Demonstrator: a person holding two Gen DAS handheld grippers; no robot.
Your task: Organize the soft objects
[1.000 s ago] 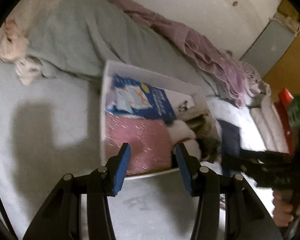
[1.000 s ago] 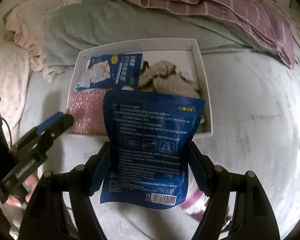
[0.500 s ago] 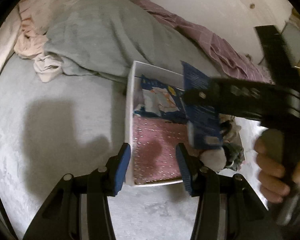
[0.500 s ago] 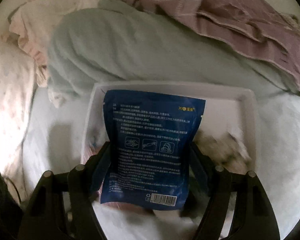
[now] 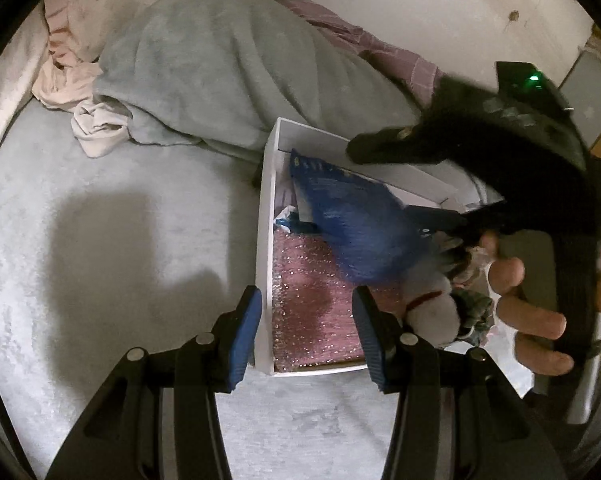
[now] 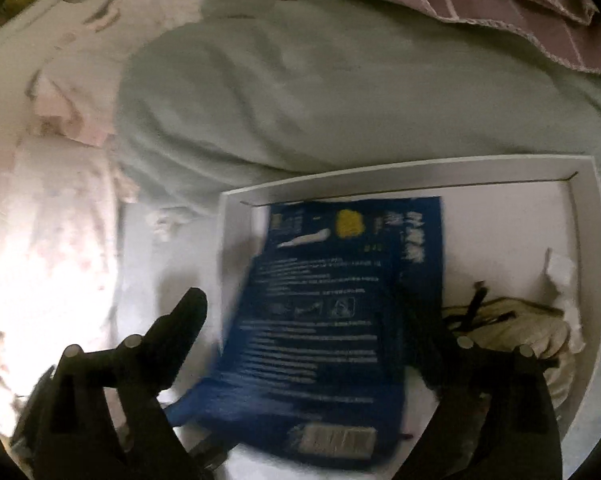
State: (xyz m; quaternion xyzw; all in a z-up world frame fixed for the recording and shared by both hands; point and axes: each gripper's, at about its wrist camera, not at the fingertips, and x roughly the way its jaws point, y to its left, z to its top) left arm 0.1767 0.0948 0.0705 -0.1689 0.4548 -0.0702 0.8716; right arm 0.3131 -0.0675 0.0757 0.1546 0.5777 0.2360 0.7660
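A white box (image 5: 266,208) (image 6: 596,240) lies on the bed. My right gripper (image 6: 304,320) (image 5: 384,184) hangs over it, its jaws opening. The blue pouch (image 6: 332,300) (image 5: 352,232) is between them, tilted and blurred, slipping off the pads into the box. It lands across another blue packet (image 6: 356,220) and pink bubble wrap (image 5: 312,312). Beige cloth with dark cords (image 6: 512,324) and a white plush piece (image 5: 432,316) fill the box's right side. My left gripper (image 5: 306,304) is open with nothing held, hovering above the box's near left corner.
A grey-green blanket (image 5: 220,60) is bunched behind the box, with purple checked cloth (image 6: 500,0) beyond it. Pale pink clothes (image 5: 68,60) lie at the far left. Bare grey sheet (image 5: 100,240) spreads left of the box. A person's hand (image 5: 532,308) grips the right tool.
The right gripper carried the blue pouch over the box and lower, then its jaws spread and the pouch tipped down out of them. The left gripper stayed nearly still.
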